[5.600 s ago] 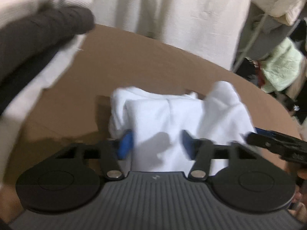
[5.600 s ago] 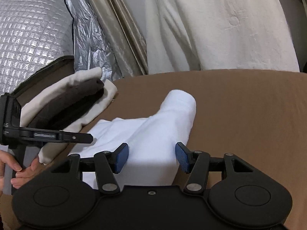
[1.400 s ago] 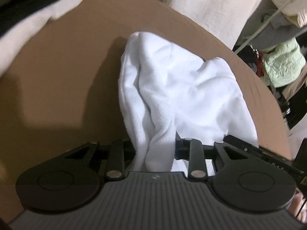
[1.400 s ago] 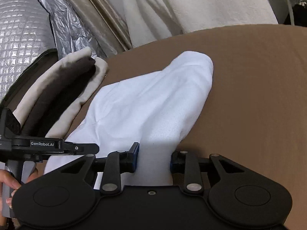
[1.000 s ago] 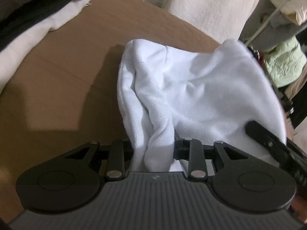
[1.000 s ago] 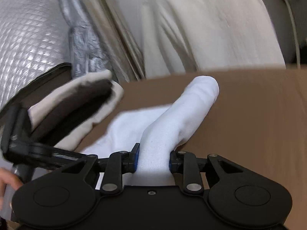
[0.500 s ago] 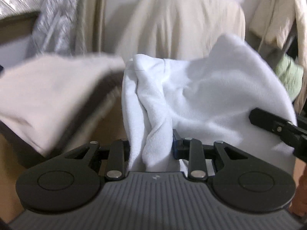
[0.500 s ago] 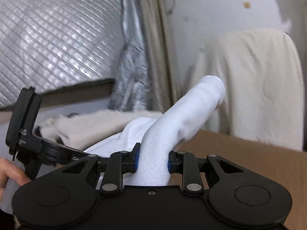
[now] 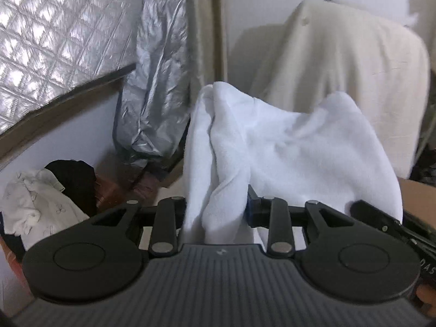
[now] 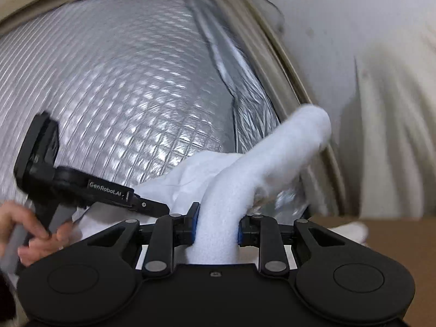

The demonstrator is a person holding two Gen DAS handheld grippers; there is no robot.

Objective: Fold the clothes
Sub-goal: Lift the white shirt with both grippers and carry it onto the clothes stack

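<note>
- While both grippers grip the same folded white garment (image 9: 286, 147), it hangs lifted in the air between them, clear of the brown table (image 10: 395, 231).
- Seen from the left wrist, the left gripper (image 9: 215, 212) has a thick bunch of the garment between its fingers; its jaws have just been opening a little, yet the cloth fills the narrow gap and the blue pad (image 9: 249, 204) on one side presses against it.
- Seen from the right wrist, the right gripper (image 10: 216, 226) pinches a rolled end of the garment, jaws narrow, both blue pads against the cloth, which rises past them as a stiff tube.
- Left of the garment in that view, a hand (image 10: 32, 234) holds the left gripper's handle.
- Behind the garment stand a quilted silver sheet (image 10: 109, 95) and a cream cloth draped over a chair (image 9: 340, 87).
- Below and left of the garment, in the left wrist view, lies a heap of pale and black clothes (image 9: 46, 204).
</note>
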